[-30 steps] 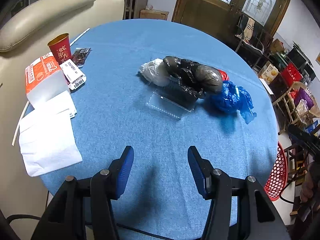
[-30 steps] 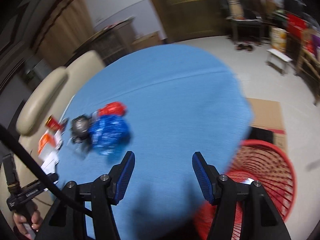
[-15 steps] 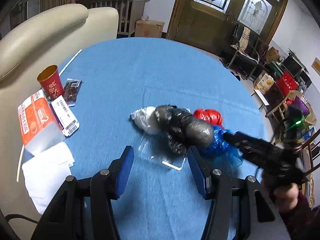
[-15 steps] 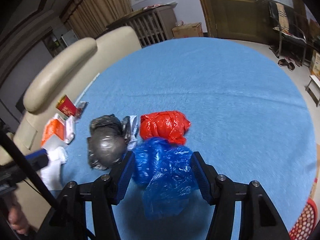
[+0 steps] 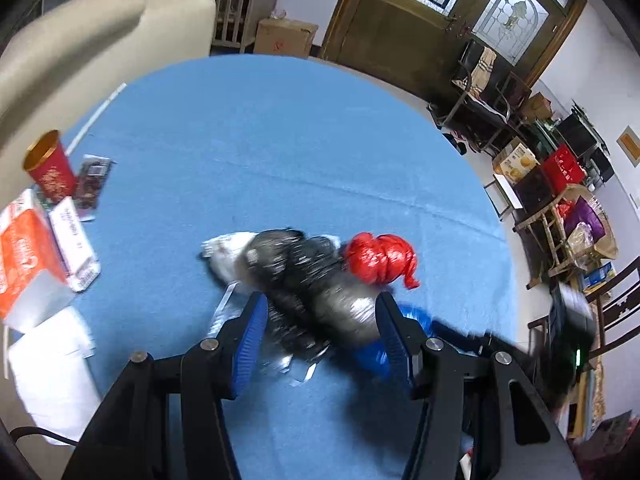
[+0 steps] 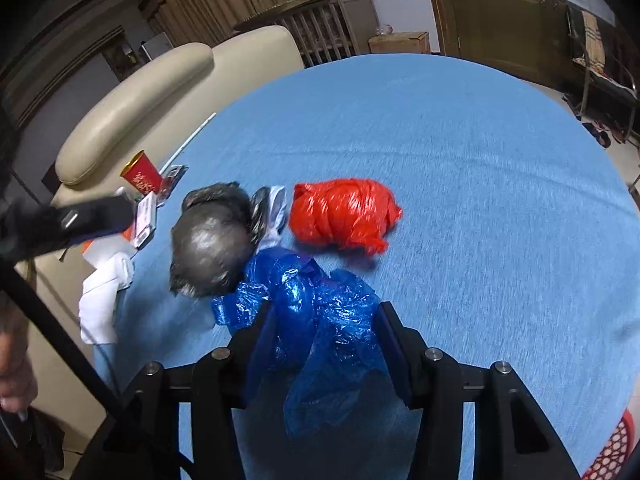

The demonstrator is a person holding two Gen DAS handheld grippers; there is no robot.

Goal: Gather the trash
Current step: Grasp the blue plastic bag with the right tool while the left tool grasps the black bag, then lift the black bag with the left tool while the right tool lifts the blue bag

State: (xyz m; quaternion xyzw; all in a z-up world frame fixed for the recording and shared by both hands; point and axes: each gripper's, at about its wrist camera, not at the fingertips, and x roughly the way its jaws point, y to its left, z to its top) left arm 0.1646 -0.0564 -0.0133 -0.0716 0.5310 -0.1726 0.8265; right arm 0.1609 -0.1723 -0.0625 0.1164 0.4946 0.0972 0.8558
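Note:
A heap of trash lies on the round blue table [image 5: 280,140]: a black plastic bag [image 5: 312,288], a white bag [image 5: 226,254], a red bag [image 5: 380,258], a blue bag [image 6: 316,312] and a clear plastic tray [image 5: 228,312] under them. My left gripper [image 5: 318,336] is open, its fingers on either side of the black bag. My right gripper [image 6: 322,344] is open, its fingers on either side of the blue bag. The red bag [image 6: 340,216] and black bag [image 6: 212,246] lie just beyond the blue one.
At the table's left edge stand a red paper cup [image 5: 50,172], an orange and white carton [image 5: 26,252], a small white box [image 5: 74,244] and white napkins [image 5: 52,368]. A beige sofa [image 5: 92,40] is behind. A red mesh basket [image 6: 612,452] stands at the lower right.
Both grippers have moved forward and down onto the trash heap. The left now straddles the black bag and the right straddles the blue bag. Both stay open.

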